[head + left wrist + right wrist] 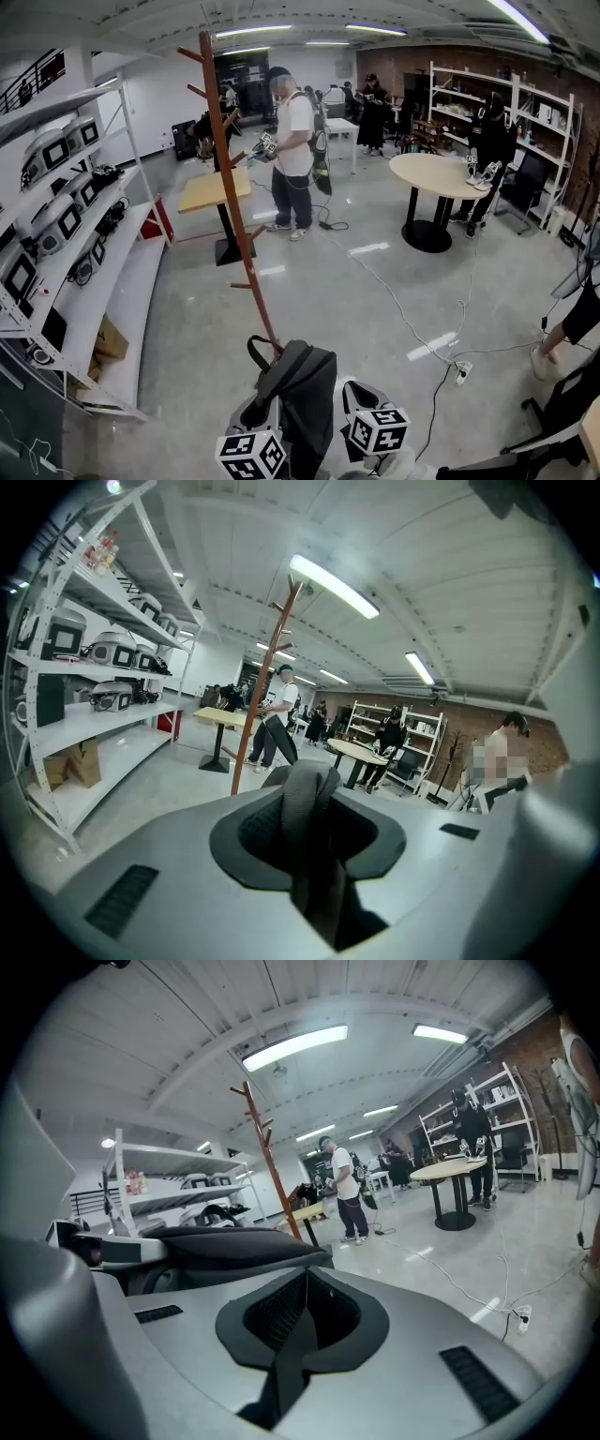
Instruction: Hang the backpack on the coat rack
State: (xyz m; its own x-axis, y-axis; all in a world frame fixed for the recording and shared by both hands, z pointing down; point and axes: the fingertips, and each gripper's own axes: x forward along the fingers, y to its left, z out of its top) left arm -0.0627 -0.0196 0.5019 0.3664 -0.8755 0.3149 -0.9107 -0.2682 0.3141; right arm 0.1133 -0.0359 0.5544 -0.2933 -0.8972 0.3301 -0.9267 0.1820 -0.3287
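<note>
Grey backpack (pixel 302 394) hanging limp | left tongs (pixel 302 794) pinching its strap (pixel 314 855) | right tongs (pixel 302 1288) pressed together

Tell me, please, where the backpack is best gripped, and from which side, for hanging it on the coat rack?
Probably the straps at its top, from the side away from the coat rack. The backpack's dark carry loop stands free towards the rack, open for a peg. The left gripper and right gripper are shut on such straps.
</note>
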